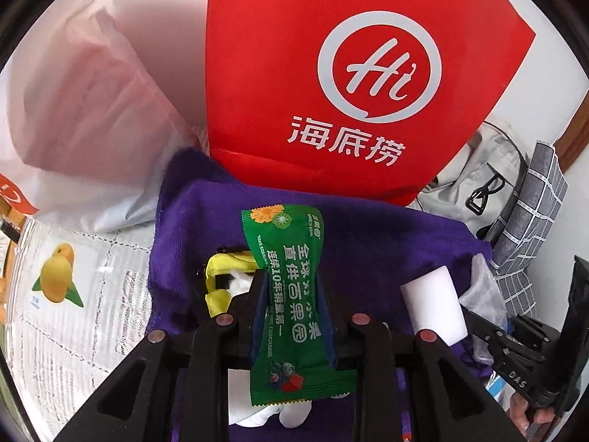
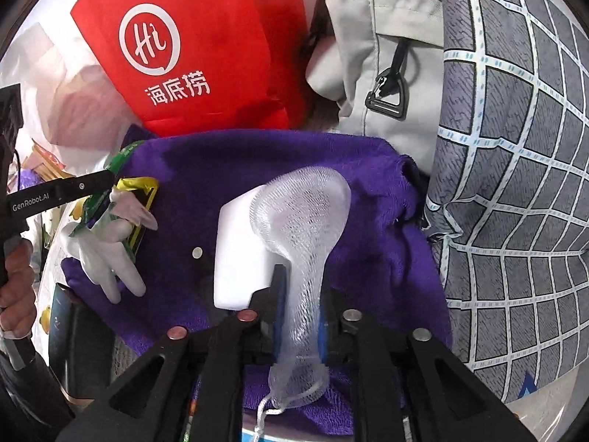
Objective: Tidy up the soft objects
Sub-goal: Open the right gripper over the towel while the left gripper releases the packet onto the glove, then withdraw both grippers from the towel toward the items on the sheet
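Note:
A green snack packet (image 1: pixel 291 294) stands upright between the fingers of my left gripper (image 1: pixel 291 274), which is shut on it over a purple towel (image 1: pixel 386 232). Under it lie a yellow pouch (image 1: pixel 217 269) and a white glove (image 2: pixel 106 258). My right gripper (image 2: pixel 303 280) has a translucent white mesh bag (image 2: pixel 302 213) in its jaws. The mesh is pinched narrow between the pads and its wide end rests on the purple towel (image 2: pixel 257 158), beside a white foam block (image 2: pixel 239 250). The left gripper (image 2: pixel 108 184) shows at that view's left edge.
A red paper bag (image 1: pixel 331 73) stands behind the towel, with a white plastic bag (image 1: pixel 92 110) to its left. A grey bag with a black buckle (image 2: pixel 368 55) and a grey checked cushion (image 2: pixel 515 184) crowd the right. A person's hand (image 2: pixel 14 287) grips the left handle.

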A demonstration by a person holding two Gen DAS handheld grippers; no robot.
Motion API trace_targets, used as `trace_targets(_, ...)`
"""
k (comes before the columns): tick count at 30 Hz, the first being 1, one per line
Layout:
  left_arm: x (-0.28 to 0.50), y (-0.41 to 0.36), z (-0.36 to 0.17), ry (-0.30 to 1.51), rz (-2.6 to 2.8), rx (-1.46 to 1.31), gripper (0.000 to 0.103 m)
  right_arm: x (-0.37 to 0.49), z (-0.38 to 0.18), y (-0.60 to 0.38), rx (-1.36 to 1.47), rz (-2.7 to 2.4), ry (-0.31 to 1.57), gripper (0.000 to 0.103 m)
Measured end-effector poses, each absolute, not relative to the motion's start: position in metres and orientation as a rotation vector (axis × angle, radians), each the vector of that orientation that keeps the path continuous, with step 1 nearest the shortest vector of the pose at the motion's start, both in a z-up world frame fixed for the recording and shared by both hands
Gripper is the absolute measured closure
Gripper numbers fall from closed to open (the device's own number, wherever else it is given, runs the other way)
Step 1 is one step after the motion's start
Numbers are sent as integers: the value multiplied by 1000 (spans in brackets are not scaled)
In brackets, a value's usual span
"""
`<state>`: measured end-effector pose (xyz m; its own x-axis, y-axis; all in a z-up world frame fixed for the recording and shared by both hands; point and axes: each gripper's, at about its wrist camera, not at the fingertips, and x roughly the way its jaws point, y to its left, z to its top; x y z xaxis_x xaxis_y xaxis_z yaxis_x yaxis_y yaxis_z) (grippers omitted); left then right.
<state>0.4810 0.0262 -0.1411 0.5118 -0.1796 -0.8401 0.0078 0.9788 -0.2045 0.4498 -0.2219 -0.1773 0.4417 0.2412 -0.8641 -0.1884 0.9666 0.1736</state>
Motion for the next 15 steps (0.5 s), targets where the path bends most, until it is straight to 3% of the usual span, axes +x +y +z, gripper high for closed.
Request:
trace_targets(4,482,25,-143,1028,-122,-185,76,447,-170,-222,52,293,1039,43)
trace_targets(8,485,21,-145,1030,-138,-200,72,444,-160,-223,61,298,992,36)
trace_targets(12,484,20,-140,1021,-145,-205,46,442,-154,-226,79,300,976,35)
trace_targets(15,480,24,-133,1005,-138,-203,46,437,-146,-227,78,300,960,35)
